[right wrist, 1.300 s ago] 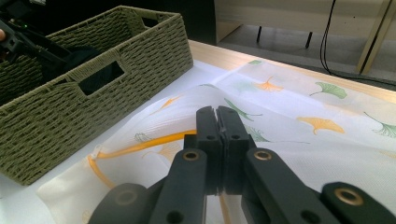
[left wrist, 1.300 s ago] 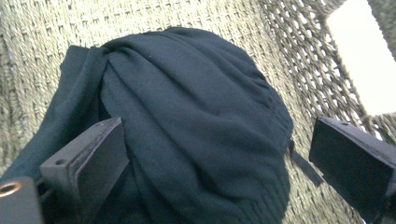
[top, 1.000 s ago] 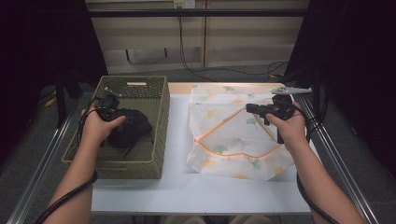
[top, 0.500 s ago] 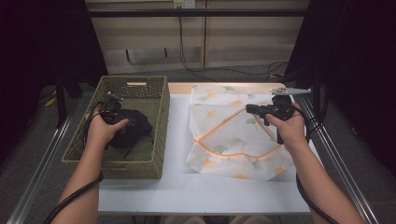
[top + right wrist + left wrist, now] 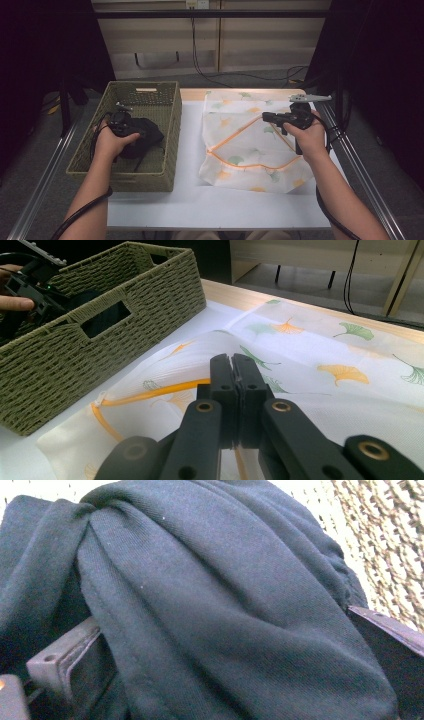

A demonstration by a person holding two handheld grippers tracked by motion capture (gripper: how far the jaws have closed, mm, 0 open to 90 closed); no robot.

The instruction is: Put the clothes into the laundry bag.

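Your left gripper (image 5: 131,131) is down inside the basket (image 5: 165,131), which sits at the left end of the table (image 5: 190,200). In the left gripper view its jaws stand apart with a thick fold of the dark cloth (image 5: 210,605) bunched between them; one jaw shows at each side of the fold and the fabric fills the gap, so they clamp on the cloth. From the high view the cloth (image 5: 147,135) lies in the middle of the basket, touching your left hand (image 5: 111,142), and it is still within the basket walls. A cable (image 5: 85,212) trails back along your left forearm.

Your right gripper (image 5: 270,117) is held above the bag (image 5: 250,150), a white mesh laundry bag printed with green and orange leaves and edged by an orange zip (image 5: 235,162). The bag lies flat on the table just right of the basket, apart from it. In the right gripper view the jaws are pressed together with nothing between them, pointing toward the basket (image 5: 100,315), and the bag (image 5: 310,365) spreads beneath them. Your right hand (image 5: 307,137) is over the bag's right side. In that same view your left gripper (image 5: 30,285) shows far off at the basket's rim.
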